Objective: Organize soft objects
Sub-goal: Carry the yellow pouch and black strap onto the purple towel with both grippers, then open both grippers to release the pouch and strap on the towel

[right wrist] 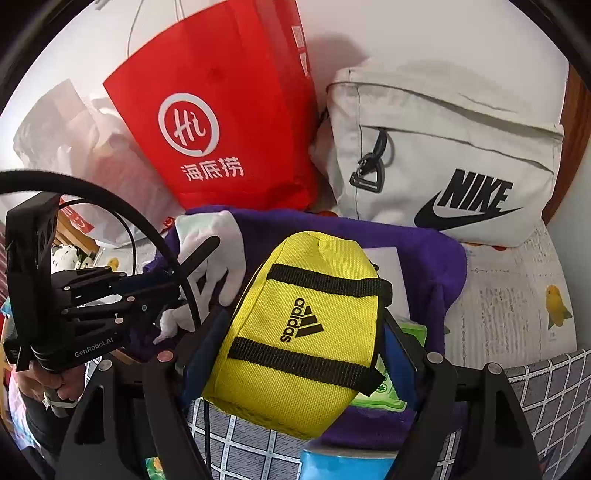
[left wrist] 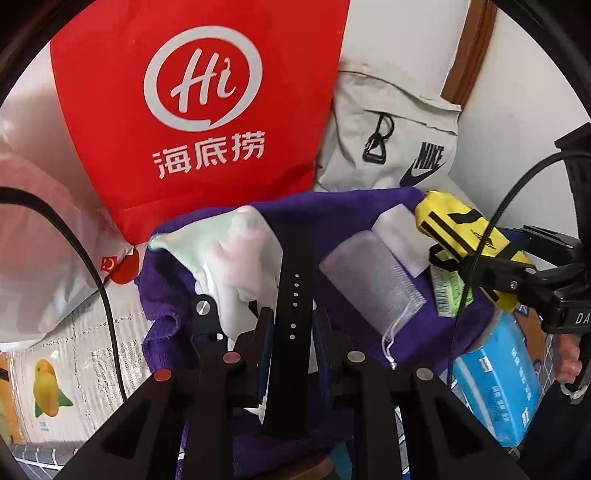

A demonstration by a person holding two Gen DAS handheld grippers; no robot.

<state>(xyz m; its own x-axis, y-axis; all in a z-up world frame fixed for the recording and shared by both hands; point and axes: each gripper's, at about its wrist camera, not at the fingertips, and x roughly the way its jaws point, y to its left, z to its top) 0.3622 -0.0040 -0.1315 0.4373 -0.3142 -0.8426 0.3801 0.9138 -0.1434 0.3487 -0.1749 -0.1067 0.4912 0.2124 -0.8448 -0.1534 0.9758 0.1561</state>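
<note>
Yellow pouch [right wrist: 299, 332] pinched in our right gripper [right wrist: 299, 354]; left gripper [left wrist: 291, 325] clamps black strap [left wrist: 293, 295] over purple towel [left wrist: 351, 218]; red bag [left wrist: 199, 103] behind.

One red bag [left wrist: 192, 110], one white Nike bag [right wrist: 443, 166], one yellow pouch [right wrist: 299, 332], one purple towel [left wrist: 332, 210], one watch strap [left wrist: 293, 295].

- You see bright, even indoor light; the red bag [right wrist: 221, 122] casts a soft shadow on the wall [right wrist: 424, 33].
- Fisheye bending and black vignette frame both views; the nearest linkages look soft.
</note>
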